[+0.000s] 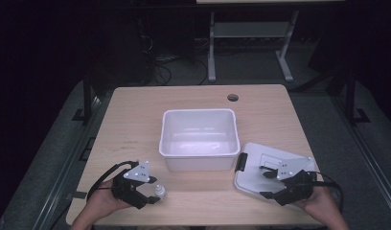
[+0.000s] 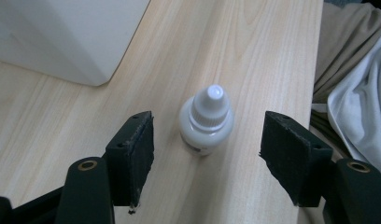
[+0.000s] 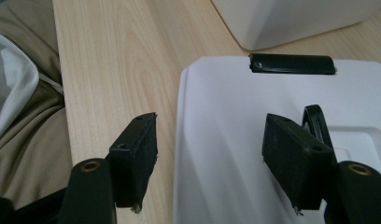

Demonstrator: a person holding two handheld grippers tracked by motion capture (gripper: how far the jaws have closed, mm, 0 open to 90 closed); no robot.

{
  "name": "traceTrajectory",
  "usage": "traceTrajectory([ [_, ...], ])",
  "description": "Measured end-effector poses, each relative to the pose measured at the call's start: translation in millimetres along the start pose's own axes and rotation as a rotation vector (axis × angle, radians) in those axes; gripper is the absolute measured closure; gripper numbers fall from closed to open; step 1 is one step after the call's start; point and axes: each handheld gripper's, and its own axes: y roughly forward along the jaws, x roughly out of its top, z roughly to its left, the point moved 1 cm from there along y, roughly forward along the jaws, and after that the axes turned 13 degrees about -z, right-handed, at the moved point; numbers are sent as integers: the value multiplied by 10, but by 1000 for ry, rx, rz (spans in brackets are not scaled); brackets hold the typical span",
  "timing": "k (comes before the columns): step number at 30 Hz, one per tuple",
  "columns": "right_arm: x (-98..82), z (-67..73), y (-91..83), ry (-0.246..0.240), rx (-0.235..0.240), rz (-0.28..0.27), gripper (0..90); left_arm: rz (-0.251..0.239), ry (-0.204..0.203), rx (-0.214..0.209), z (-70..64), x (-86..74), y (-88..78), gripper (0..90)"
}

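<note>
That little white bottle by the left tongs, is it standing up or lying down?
Standing upright. The little white bottle rests on its base on the table, cap pointing up, between the open left tongs, untouched.

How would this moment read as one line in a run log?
left tongs: open around upright dropper bottle, not touching | right tongs: open over lid | bin: empty

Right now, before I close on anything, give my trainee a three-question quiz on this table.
1. True or false: the left gripper already squeezes the dropper bottle.
2. What does the right gripper straddle? A) bin lid's edge B) storage bin's rim C) the bottle
3. Is the white storage bin holding anything?

Key: 1 false, pads stand clear of it. 2 A, the white bin lid. 3 No, empty.
</note>
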Motion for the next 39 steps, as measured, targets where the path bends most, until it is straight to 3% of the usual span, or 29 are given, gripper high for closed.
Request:
traceTrajectory([
  [14, 4, 7, -23, -5, 0, -5, 349, 53, -6, -8, 17, 36, 140, 423],
  [39, 21, -5, -71, -9, -1, -32, 350, 141, 37, -11, 15, 120, 268, 566],
])
